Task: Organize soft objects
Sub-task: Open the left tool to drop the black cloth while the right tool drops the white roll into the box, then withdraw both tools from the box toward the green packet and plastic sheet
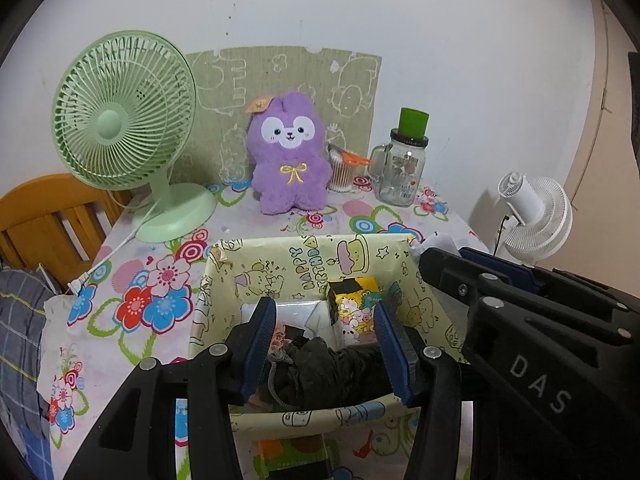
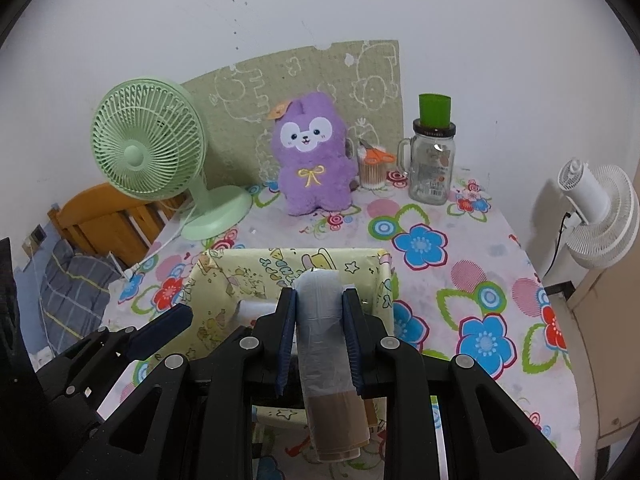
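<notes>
A yellow cartoon-print box [image 1: 304, 240] [image 2: 288, 252] stands open on the flowered tablecloth. Inside it lie a yellow cartoon packet [image 1: 354, 304] and a white packet [image 1: 296, 308]. My left gripper [image 1: 324, 306] hovers over the box, and its blue pads press on a dark fabric pouch [image 1: 332, 368] with a grey drawstring. My right gripper [image 2: 320, 294] is shut on a roll of clear plastic bags [image 2: 322, 320] above the box's near right side. A purple plush rabbit [image 1: 286, 160] [image 2: 310, 160] sits upright at the back of the table.
A green desk fan [image 1: 120, 112] stands back left, its cord trailing off the table's left edge. A glass jar [image 1: 402, 172] with a green cup on it and a swab cup [image 1: 342, 174] with orange scissors stand back right. A white fan [image 1: 536, 216] and a wooden chair [image 1: 44, 216] flank the table.
</notes>
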Motion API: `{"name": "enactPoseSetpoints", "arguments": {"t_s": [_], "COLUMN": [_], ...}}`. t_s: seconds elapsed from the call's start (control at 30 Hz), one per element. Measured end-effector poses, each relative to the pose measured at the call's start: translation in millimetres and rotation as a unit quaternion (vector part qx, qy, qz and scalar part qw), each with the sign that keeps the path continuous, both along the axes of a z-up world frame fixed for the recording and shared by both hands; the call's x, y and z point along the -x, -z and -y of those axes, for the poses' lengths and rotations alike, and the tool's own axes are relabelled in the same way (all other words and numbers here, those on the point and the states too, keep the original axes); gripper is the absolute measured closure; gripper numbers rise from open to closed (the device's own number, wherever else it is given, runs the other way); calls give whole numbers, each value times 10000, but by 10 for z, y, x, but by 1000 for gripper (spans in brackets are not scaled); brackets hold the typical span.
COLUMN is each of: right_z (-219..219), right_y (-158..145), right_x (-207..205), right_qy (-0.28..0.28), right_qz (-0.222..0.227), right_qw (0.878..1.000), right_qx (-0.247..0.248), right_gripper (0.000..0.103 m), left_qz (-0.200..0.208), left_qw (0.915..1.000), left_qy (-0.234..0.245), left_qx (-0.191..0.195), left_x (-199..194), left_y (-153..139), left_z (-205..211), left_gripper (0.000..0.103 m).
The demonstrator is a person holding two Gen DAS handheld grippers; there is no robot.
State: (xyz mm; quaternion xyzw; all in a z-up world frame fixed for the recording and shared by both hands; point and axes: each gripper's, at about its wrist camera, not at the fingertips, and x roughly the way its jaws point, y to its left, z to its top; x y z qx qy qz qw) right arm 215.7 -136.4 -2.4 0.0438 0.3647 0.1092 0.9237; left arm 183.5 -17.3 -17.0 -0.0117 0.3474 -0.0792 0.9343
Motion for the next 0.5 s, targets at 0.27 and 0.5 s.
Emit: {"name": "enactPoseSetpoints", "arguments": {"t_s": [0.27, 0.5], "right_z": [9, 20], "right_y": [110, 105], "right_x": [-81, -41], "right_qy": [23, 78], "right_qz": [-122, 28], "right_qw": [9999, 9999], "right_qx": [30, 87], "right_gripper": [64, 17], "left_qz": [-169, -172], "left_qw": [9999, 9998], "left_qy": [26, -29], "left_qx": [5, -138], "left_x": [-136, -153], "left_y": [155, 191], "left_z": [16, 32], "left_gripper": [8, 0]}}
